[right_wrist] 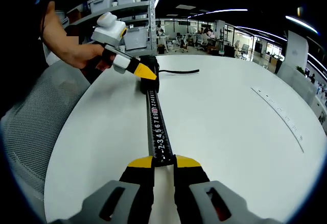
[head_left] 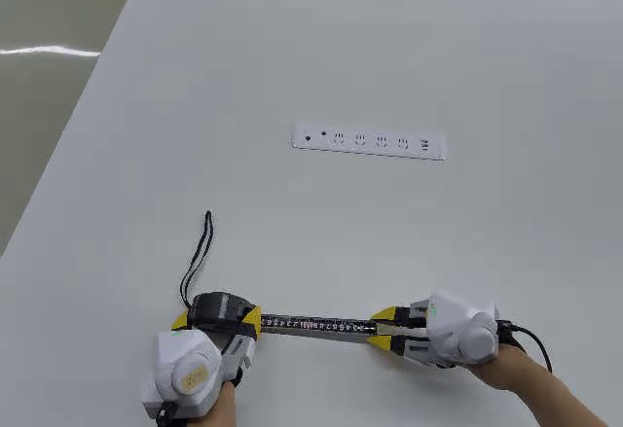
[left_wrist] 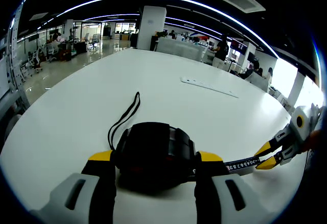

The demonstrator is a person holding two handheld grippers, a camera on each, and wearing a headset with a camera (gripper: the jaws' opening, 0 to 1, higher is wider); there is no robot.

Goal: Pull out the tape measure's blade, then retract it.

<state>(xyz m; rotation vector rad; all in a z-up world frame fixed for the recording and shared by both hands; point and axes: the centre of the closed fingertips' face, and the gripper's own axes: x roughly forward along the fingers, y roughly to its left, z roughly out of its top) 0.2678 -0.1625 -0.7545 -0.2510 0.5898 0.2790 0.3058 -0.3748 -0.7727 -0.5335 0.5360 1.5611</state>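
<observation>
A black tape measure case (head_left: 222, 309) lies near the table's front edge, its black wrist strap (head_left: 198, 260) trailing away. My left gripper (head_left: 218, 324) is shut on the case (left_wrist: 155, 155), one yellow-tipped finger on each side. A short length of blade (head_left: 316, 326) runs out to the right, flat over the table. My right gripper (head_left: 385, 329) is shut on the blade's end (right_wrist: 162, 158). In the right gripper view the numbered blade (right_wrist: 155, 127) leads back to the case (right_wrist: 150, 79) and the left gripper (right_wrist: 145, 72).
A white power strip (head_left: 369, 142) lies flat on the white table (head_left: 321, 67) beyond the grippers. The table's left edge (head_left: 73, 140) drops to a glossy floor. Shelves, desks and people stand in the background of the gripper views.
</observation>
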